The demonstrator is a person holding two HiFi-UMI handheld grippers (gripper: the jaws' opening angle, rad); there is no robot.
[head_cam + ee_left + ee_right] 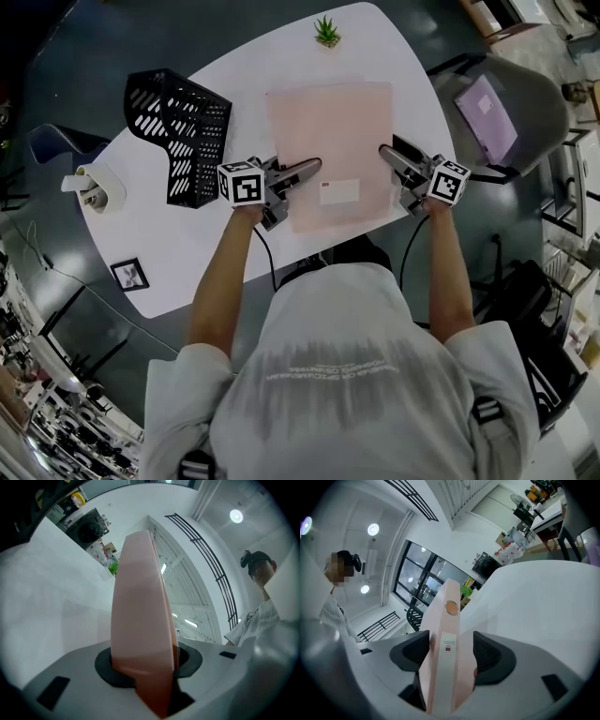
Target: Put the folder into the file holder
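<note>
The pink folder (328,122) lies flat over the middle of the white counter (216,246). Whether it rests fully on it I cannot tell. It has a white label (339,191) near the person's side.

The left gripper (314,167) is at the folder's left edge. In the left gripper view the jaws are narrow and both black pads press on the folder, so it is held there.

The right gripper (384,150) is at the right edge, approx. opposite. In the right gripper view the folder's spine stands between the jaws, but they are wider and the pads don't seem to press on it.

The black mesh file holder (183,131) stands upright on the counter, left of the folder, near it but apart, just beyond the left gripper.

A small green plant (326,31) is at the counter's far edge and a small framed picture (128,274) at the near-left corner. Right of the counter is a grey chair (525,103).
</note>
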